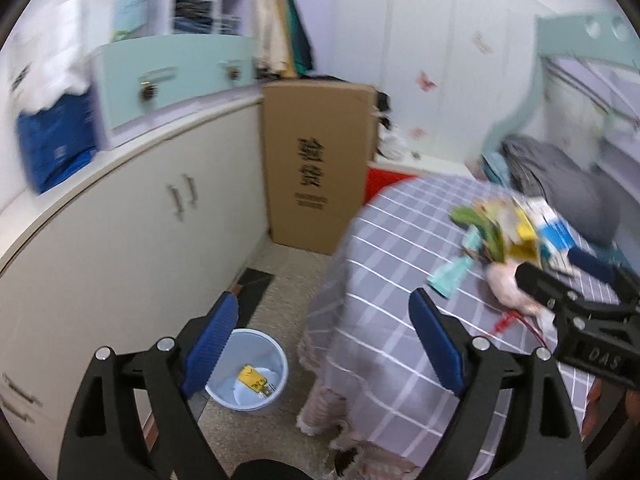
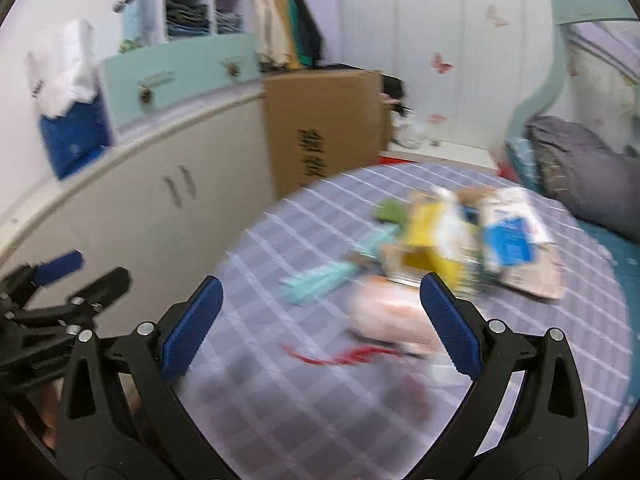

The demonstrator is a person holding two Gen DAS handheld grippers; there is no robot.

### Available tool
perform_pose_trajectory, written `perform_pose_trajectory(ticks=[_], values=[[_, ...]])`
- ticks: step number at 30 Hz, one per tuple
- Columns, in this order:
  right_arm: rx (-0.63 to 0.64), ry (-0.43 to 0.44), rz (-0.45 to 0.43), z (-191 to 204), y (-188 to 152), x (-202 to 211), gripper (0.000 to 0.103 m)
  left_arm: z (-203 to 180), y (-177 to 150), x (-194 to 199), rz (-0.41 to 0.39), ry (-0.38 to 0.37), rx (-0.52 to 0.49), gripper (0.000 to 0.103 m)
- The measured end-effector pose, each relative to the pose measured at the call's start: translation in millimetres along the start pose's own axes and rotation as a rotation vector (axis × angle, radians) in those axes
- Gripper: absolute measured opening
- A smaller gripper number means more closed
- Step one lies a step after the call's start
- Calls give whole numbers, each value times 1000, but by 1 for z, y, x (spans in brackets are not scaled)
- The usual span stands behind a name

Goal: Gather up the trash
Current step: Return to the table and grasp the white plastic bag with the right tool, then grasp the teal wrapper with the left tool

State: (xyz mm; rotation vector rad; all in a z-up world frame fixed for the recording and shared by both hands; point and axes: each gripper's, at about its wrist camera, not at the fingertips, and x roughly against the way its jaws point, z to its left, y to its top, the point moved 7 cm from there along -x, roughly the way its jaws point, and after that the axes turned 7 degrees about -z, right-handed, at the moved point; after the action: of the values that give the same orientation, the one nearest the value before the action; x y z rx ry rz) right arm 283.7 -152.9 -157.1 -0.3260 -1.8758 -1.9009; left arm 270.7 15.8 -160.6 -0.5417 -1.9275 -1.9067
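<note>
Both my grippers are open and empty: left gripper (image 1: 324, 344) above the floor bin (image 1: 256, 372), which holds one yellow wrapper (image 1: 253, 378); right gripper (image 2: 320, 324) faces the trash pile (image 2: 460, 240) on the bed (image 2: 320, 400). Judged step: reaching. Next: close on one piece.

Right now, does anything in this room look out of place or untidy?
Yes. A pile of wrappers and torn packaging lies scattered on the bed, which is no place for trash. The bin on the floor holds only a yellow item and some white scraps.
</note>
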Motion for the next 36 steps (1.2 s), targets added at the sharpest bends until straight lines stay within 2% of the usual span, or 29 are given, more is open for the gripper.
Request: perform_pose_trajectory(ticks=[3, 7, 13, 17, 19, 21, 24, 28, 36], values=[[39, -83, 38, -36, -14, -5, 97, -28, -7, -11, 42, -36, -55, 86], [47, -150, 112, -78, -37, -23, 97, -47, -14, -24, 74, -49, -122, 86], [23, -98, 177, -93, -47, -43, 97, -57, -19, -36, 109, -60, -155, 86], [-11, -19, 188, -92, -45, -51, 95, -62, -19, -41, 114, -59, -166, 86], [0, 3, 194, -88, -46, -54, 82, -62, -19, -43, 116, -59, -167, 86], [-16, 57, 205, -84, -49, -53, 47, -63, -19, -45, 117, -64, -166, 86], [-23, 58, 198, -85, -52, -47, 36, -65, -18, -49, 121, -68, -168, 86], [-56, 62, 148, -89, -50, -31, 32, -70, -20, -57, 134, -84, -158, 86], [-151, -12, 56, -102, -46, -8, 31, -97, -15, -86, 132, -135, -196, 85]])
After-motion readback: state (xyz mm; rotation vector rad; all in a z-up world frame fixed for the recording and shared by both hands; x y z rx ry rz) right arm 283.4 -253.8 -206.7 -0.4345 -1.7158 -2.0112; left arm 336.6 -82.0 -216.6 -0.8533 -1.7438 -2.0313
